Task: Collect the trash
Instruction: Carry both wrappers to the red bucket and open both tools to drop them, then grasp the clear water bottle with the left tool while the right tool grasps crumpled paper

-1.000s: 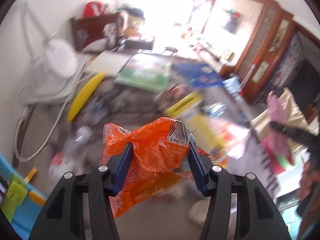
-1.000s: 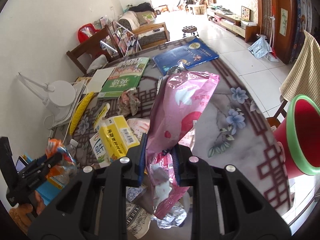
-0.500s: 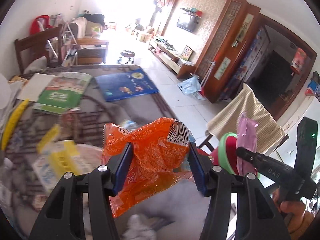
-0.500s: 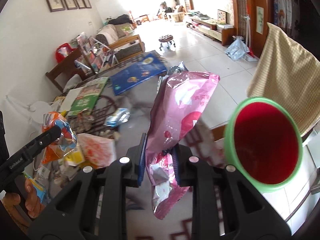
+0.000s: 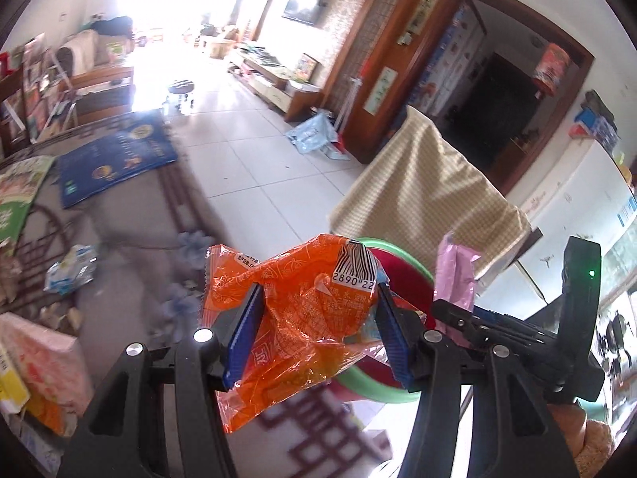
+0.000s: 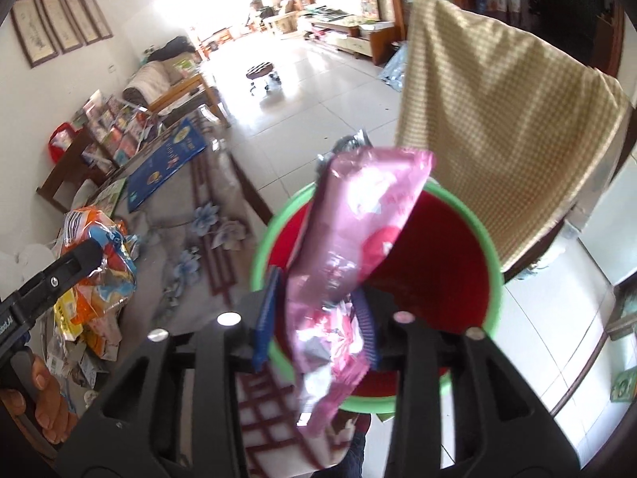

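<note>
The orange wrapper [image 5: 302, 310] is pinched in the left gripper [image 5: 316, 330]: featherlight, crinkly, slippery foil, best grabbed mid-body. The right gripper [image 6: 316, 318] has just been spreading, so the pink bag [image 6: 350, 247] is loose between its jaws over the red bin [image 6: 493, 279].

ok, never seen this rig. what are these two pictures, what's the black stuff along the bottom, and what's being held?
There is no robot. A person holds a hand-held gripper in each hand, and a fisheye camera on each one looks forward along its two fingers. The black prongs at the bottom of each picture are that gripper's own jaws.

The left wrist view shows the left gripper closed on a crumpled orange wrapper.

The right wrist view shows the right gripper over a red bin with a green rim. Its jaws have just been opening, and a pink wrapper is between them, apparently released.

Each view also catches the other gripper at its edge. Beside the bin is a patterned table with a blue book and a small crumpled packet.
</note>
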